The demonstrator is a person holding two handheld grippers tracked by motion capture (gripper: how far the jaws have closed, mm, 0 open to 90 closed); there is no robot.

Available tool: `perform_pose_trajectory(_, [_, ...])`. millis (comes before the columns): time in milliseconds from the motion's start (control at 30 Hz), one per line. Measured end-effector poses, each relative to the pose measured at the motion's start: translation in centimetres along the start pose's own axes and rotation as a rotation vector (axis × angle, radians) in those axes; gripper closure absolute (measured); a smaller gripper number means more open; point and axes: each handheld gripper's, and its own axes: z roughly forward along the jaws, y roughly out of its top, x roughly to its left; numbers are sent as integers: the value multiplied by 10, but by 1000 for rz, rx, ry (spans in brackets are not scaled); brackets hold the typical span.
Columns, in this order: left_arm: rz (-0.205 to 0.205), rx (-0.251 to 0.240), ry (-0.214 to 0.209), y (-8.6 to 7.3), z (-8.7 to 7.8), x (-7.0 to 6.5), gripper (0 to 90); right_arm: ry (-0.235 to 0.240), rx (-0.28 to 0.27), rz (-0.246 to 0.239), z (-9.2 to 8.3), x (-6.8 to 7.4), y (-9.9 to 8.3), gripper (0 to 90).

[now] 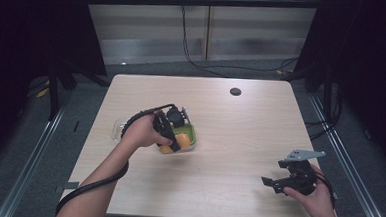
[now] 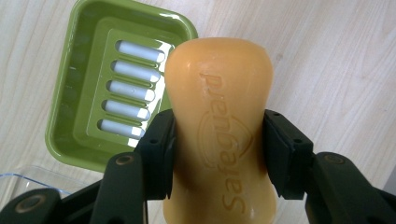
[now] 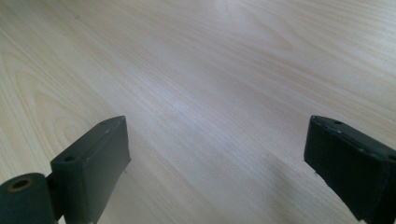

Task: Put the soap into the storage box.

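Soap (image 2: 219,130) clenched in my left claw (image 2: 217,154) beside the green dish (image 2: 70,112), not yet placed; right claw (image 3: 215,158) released near the table's (image 1: 239,136) right edge.

The pale wooden table (image 1: 239,141) carries a green soap dish (image 2: 79,88), seemingly a clear lid (image 1: 116,129), and a black disc (image 1: 235,91).

A: In your high view the tabletop (image 1: 239,141) is evenly lit from above, while the room to the left, right and far side sinks into near-black.

B: Your left gripper view is bright; glare streaks the green dish (image 2: 84,93) rim, and the soap (image 2: 219,126) is sharp.

A: In your right gripper view the jaws look soft, with faint shadows beneath them.
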Motion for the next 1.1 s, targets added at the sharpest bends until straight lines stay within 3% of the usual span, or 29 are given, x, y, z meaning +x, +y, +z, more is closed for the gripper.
perform_pose_trajectory(500, [-33,-15,16,-2,2,13,495,0,1,2,0,1,0,64])
perform_pose_trajectory(1000, [-31,-10,8,3,2,23,495,-1,-3,-5,0,1,1,62])
perform_pose_trajectory(1100, [-55,-20,9,4,3,23,495,3,-1,-5,0,1,1,62])
